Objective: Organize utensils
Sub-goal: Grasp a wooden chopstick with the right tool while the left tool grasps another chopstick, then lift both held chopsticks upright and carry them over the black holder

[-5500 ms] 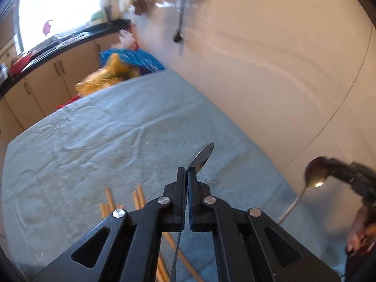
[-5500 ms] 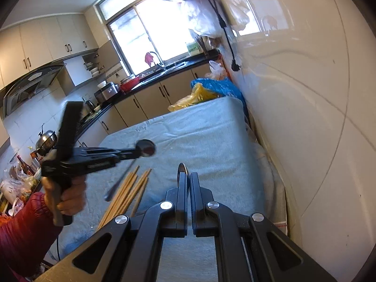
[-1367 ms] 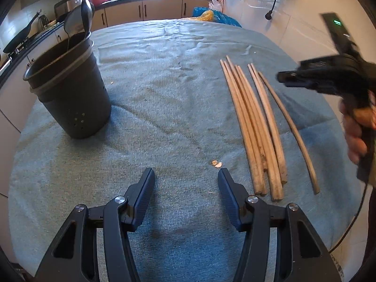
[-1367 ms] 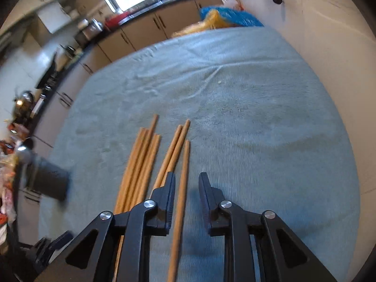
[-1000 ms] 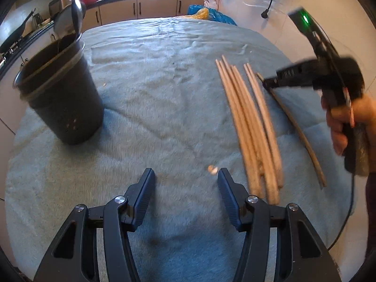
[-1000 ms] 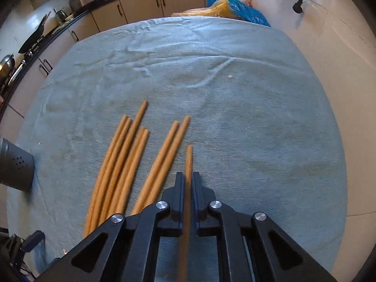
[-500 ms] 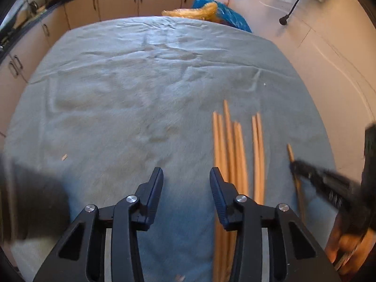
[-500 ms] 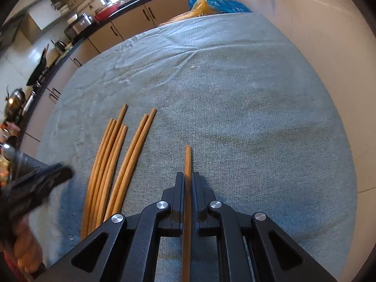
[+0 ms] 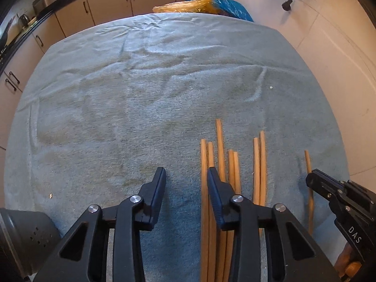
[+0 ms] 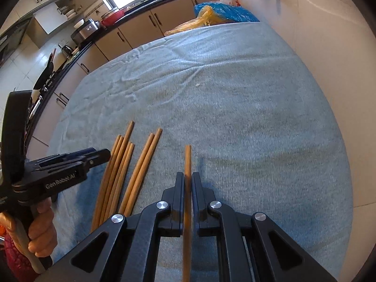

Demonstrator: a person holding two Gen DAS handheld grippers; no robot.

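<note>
Right black two-finger gripper clamped on one long wooden chopstick, my left black gripper wide apart above grey-blue towel-covered table, remaining wooden chopsticks lying alongside, dark perforated utensil holder at near-left edge.

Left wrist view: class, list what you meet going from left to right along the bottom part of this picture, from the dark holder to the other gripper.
Dark perforated utensil holder → open left gripper → bundle of loose chopsticks → single chopstick → right gripper, shut on that single chopstick.
</note>
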